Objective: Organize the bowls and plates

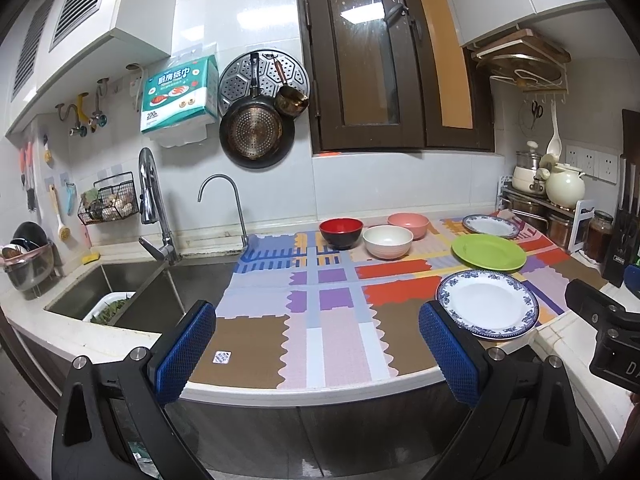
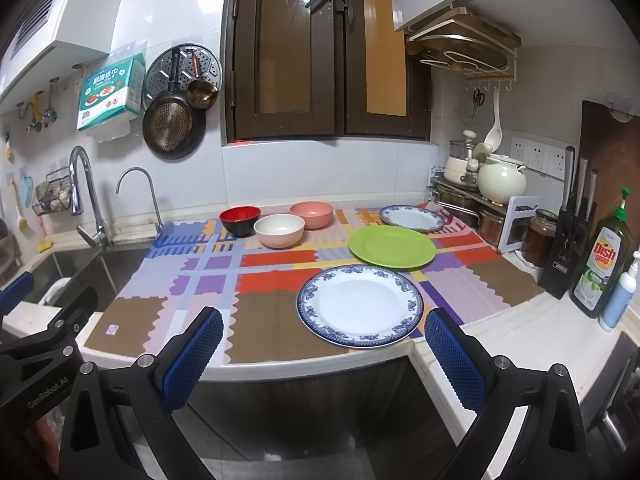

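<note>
Kitchen counter, patchwork mat [image 2: 208,280]; sink [image 1: 120,280] to the left.
Left gripper [image 1: 316,350] and right gripper [image 2: 324,354]: both spread wide, empty, at the counter's front edge. Ahead: blue-rimmed plate [image 2: 360,306] nearest, green plate [image 2: 392,247], second blue-rimmed plate [image 2: 412,218]; three bowls [image 2: 279,230] beyond.

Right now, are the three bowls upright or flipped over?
Upright. The red bowl, cream bowl and pink bowl all show open rims and empty insides, standing separately on the mat.
</note>
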### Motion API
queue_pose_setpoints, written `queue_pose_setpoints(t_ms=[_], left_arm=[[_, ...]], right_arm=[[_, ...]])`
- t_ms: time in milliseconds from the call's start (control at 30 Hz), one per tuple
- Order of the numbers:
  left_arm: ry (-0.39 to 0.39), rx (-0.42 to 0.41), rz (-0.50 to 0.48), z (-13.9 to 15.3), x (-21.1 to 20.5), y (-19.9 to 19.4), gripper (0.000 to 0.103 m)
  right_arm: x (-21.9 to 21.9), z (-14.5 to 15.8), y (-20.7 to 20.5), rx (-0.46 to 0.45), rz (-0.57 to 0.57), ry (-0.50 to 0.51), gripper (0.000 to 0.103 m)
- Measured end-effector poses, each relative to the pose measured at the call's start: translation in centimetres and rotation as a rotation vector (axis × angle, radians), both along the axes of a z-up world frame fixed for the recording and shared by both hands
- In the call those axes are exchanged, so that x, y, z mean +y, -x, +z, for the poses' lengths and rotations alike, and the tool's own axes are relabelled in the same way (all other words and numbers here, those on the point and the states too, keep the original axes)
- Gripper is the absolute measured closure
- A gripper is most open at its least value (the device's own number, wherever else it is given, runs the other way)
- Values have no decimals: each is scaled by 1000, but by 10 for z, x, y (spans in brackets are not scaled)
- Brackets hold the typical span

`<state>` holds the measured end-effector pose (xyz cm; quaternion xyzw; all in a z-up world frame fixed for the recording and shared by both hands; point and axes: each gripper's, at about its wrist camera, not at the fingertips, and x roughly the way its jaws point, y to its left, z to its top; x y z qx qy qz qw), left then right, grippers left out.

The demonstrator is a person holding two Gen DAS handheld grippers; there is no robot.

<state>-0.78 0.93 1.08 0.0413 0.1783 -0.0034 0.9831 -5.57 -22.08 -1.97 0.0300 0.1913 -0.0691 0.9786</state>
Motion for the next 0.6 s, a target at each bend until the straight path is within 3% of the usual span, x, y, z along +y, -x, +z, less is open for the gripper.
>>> queue_pose_setpoints(t_ms=[600], left_arm=[[-5, -7, 1, 0, -1, 1, 0]], right_arm=[[1, -1, 1, -3, 0, -1, 1]])
